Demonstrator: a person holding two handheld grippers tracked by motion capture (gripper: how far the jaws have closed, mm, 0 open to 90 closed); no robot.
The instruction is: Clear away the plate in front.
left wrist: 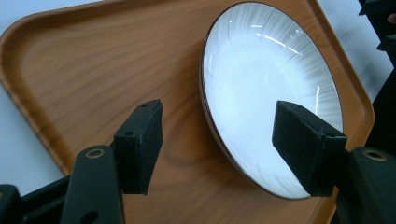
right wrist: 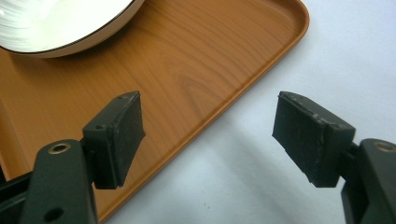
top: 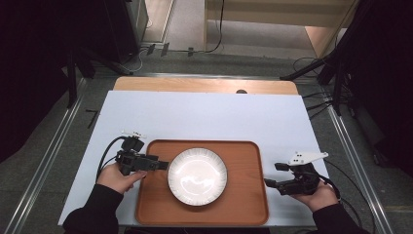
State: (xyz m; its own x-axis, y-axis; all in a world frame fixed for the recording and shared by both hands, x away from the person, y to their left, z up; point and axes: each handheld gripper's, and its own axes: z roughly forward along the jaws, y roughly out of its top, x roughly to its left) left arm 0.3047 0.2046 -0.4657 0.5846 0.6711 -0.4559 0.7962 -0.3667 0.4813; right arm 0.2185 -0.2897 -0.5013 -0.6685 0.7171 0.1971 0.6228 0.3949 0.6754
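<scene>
- Plate point(top: 197, 176) is set mid-tray point(top: 246, 204), rim just beside the left gripper point(top: 164, 165), toward table centre.
- Left gripper's jaws are seen released, straddling the rim without contact.
- Right gripper point(top: 267, 183) is held released too, farther off, at the tray's edge.

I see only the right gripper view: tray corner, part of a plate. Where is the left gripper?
Observer: The high view shows the left gripper at the plate's left rim, over the tray.
Operator: Is it holding the plate?
Observer: No. In the left gripper view its jaws stand open, with one pad over the plate and nothing pinched.
Operator: Is the plate in the tray's middle?
Observer: Roughly, in the high view. The right gripper is open at the tray's right edge.
</scene>
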